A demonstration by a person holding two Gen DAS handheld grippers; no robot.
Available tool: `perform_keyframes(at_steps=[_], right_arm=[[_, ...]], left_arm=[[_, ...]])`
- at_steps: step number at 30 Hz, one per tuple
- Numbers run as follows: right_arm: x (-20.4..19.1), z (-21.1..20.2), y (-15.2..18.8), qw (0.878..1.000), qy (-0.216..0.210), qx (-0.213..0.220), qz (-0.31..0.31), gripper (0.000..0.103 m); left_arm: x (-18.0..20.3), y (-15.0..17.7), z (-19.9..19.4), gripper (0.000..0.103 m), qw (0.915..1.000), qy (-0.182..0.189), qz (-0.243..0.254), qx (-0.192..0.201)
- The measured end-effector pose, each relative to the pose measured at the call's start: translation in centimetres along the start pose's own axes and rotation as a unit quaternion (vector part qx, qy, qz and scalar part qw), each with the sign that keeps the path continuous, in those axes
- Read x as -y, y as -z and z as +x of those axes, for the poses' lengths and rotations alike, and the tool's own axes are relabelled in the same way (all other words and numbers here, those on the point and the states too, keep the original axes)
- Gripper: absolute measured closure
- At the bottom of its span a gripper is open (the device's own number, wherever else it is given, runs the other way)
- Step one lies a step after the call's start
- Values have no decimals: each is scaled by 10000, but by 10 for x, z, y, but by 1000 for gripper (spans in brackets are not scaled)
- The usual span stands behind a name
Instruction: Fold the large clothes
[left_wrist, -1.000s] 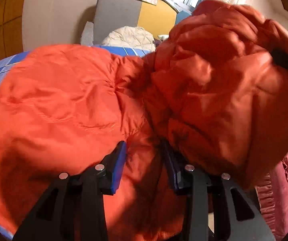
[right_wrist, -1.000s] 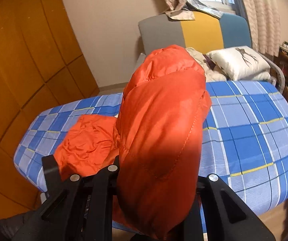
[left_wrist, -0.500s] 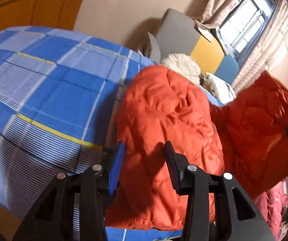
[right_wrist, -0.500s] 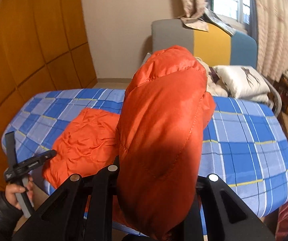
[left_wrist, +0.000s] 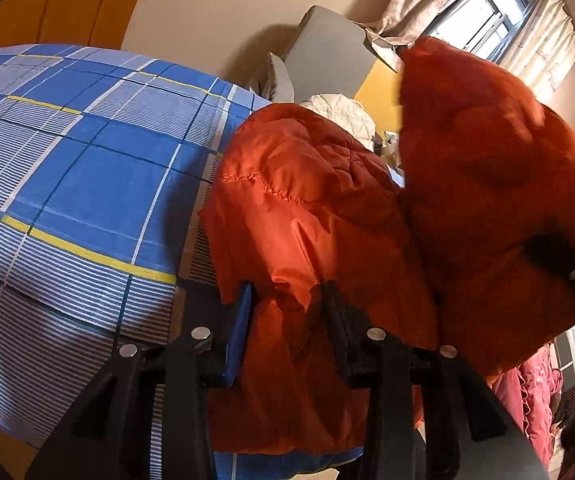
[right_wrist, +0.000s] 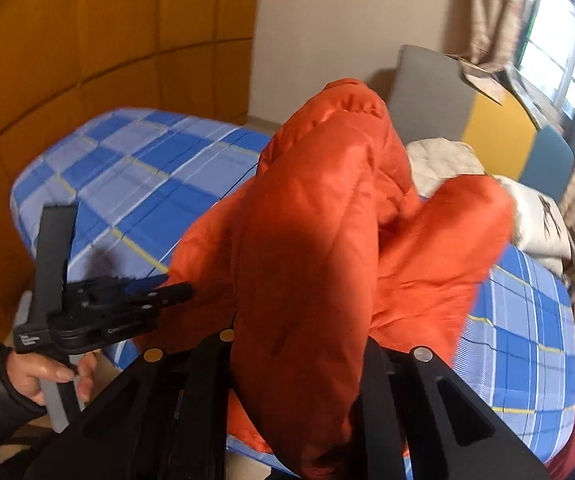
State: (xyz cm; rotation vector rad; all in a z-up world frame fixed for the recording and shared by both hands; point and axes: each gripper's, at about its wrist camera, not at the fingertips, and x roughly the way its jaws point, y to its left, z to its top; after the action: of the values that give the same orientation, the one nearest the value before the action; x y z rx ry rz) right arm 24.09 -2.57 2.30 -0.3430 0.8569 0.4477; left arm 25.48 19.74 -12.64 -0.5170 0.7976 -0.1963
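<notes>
An orange puffy down jacket [left_wrist: 311, 208] lies at the near edge of a table under a blue checked cloth [left_wrist: 87, 176]. My left gripper [left_wrist: 285, 304] has its fingers around a fold of the jacket's near edge and pinches it. In the right wrist view the left gripper [right_wrist: 175, 290] reaches into the jacket's left side. My right gripper [right_wrist: 299, 344] is shut on a thick bunch of the jacket [right_wrist: 311, 240] and holds it raised above the table. That raised bunch also shows in the left wrist view [left_wrist: 487, 184].
A grey, yellow and blue sofa [right_wrist: 487, 124] with white pillows [right_wrist: 535, 216] stands behind the table. A wooden panel wall [right_wrist: 87, 60] is to the left. Pink fabric [left_wrist: 535, 392] hangs at the right. The window [left_wrist: 475, 20] is at the back.
The left gripper, open and off the jacket half a second ago, has closed on the jacket's near edge. The right gripper has lifted its bunch and turned left.
</notes>
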Motion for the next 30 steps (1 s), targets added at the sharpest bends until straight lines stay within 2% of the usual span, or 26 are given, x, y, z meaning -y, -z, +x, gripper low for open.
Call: perform_keyframes(at_steps=[6,10,14,16,17,19,20,21,24,25,27,30], right_arm=[[-40,26,13,9992,30,-93,-385,89],[-64,41,24,9971,133,-88,-745,89],[-85,49,35,9928,281,-49,-1165,89],[-91,49,40,9908,359,8,-1303,89],[-93,49,42,9898,390,33,-1368,89],[-98,49,45,9876,475,80,-1496,89],[-99,49,46,9867,503,101,-1542,89],[-101,48,47,9859,534,130,-1579,89],[-101,46,49,9841,598,206,-1658,89],[-102,46,49,9839,601,215,-1667,89],[-102,46,48,9821,658,275,-1745,89],[-104,45,52,9799,714,349,-1828,89]], left_arm=[[-8,-3,-13,69,9999,77,-55,81],[-24,-20,-45,69,9988,101,-170,450],[-22,-51,-88,69,9953,492,13,839],[-9,-66,-100,63,9929,769,274,861],[5,-78,-103,58,9911,923,536,793],[30,-93,-98,58,9871,1100,1005,579],[40,-100,-93,55,9848,1227,1157,419],[55,-109,-83,47,9819,1357,1307,168],[99,-125,-50,44,9731,1233,1907,-401],[113,-128,-36,43,9677,1238,2086,-690],[133,-132,-14,36,9619,1194,2204,-1094],[153,-131,17,35,9531,1143,2343,-1540]])
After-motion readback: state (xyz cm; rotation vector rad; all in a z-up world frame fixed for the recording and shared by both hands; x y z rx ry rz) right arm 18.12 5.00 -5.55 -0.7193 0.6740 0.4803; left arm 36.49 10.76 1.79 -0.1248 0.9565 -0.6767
